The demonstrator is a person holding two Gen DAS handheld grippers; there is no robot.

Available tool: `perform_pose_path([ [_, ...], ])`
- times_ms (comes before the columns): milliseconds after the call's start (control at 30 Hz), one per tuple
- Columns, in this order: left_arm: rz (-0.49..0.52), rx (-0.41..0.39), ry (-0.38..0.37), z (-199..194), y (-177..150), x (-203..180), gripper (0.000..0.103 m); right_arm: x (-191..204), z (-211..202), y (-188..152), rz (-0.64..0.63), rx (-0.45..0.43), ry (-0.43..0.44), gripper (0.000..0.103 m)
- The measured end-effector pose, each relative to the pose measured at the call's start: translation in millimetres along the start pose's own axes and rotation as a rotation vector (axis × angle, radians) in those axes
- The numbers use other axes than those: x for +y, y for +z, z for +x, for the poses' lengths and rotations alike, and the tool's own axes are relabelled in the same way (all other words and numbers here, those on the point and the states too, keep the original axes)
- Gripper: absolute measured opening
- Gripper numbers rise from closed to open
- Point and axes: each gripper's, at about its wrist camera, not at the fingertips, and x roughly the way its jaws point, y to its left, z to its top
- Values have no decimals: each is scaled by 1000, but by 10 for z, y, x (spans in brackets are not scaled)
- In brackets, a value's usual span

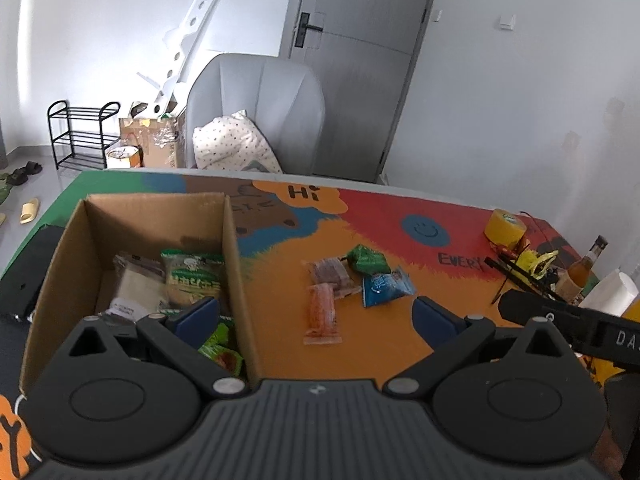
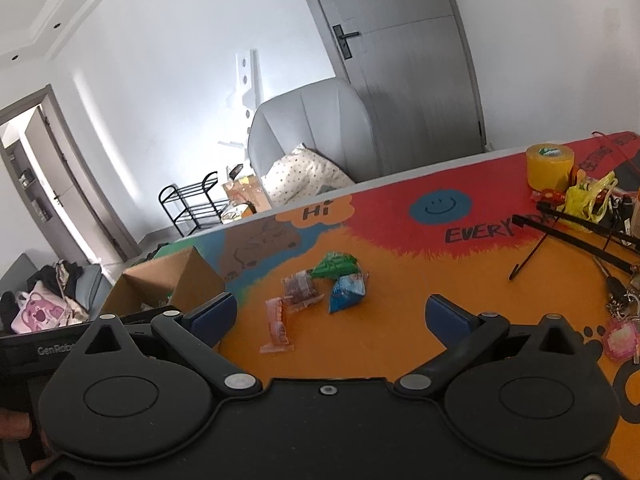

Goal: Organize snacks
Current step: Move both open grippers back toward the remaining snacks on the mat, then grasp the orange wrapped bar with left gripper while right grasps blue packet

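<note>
An open cardboard box [image 1: 234, 240] [image 2: 160, 280] stands on the left of the table with several snack packs inside, among them a green-and-white pack [image 1: 194, 276] and a pale pack [image 1: 136, 288]. Loose on the orange tabletop lie a green packet [image 1: 368, 259] [image 2: 335, 265], a blue packet [image 1: 386, 286] [image 2: 347, 292], a purple-brown packet [image 1: 332, 276] [image 2: 301, 289] and a long orange packet [image 1: 322, 314] [image 2: 277, 326]. My left gripper [image 1: 316, 316] is open above the box's right wall, holding nothing. My right gripper [image 2: 330, 316] is open and hangs short of the loose packets.
A yellow tape roll [image 1: 505, 227] [image 2: 550, 166], a yellow bag, black rods [image 2: 576, 222], a glass bottle [image 1: 582, 268], a white roll [image 1: 610, 294] and keys [image 2: 622, 308] crowd the table's right side. A grey chair [image 1: 256, 112] stands behind the far edge.
</note>
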Motion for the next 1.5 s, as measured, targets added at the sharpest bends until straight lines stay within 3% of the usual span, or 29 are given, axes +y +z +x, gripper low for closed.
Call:
perform_pose_path([
  [167,-10,-7,8,67,-67,-111,98,-99,65,-13,-1,21,31,98],
  [600,-18,37,28,465,-112,-331,59,-429,402,-25,64,66,93,78],
  [1000,-10,71,100,983,-110,-417,54,-666,897,-13,126,130,118,68],
  [1300,-28,90,179,1305,-114,-350,52,-662,1246,44,130,176,136,67],
  [1400,-35,107,193,1381,-118,-311,47,-646,1351,54,131,190,138,67],
  [1500,-51,134,185,1445,-142,-276,36,-616,1445,70,128,201,141,67],
])
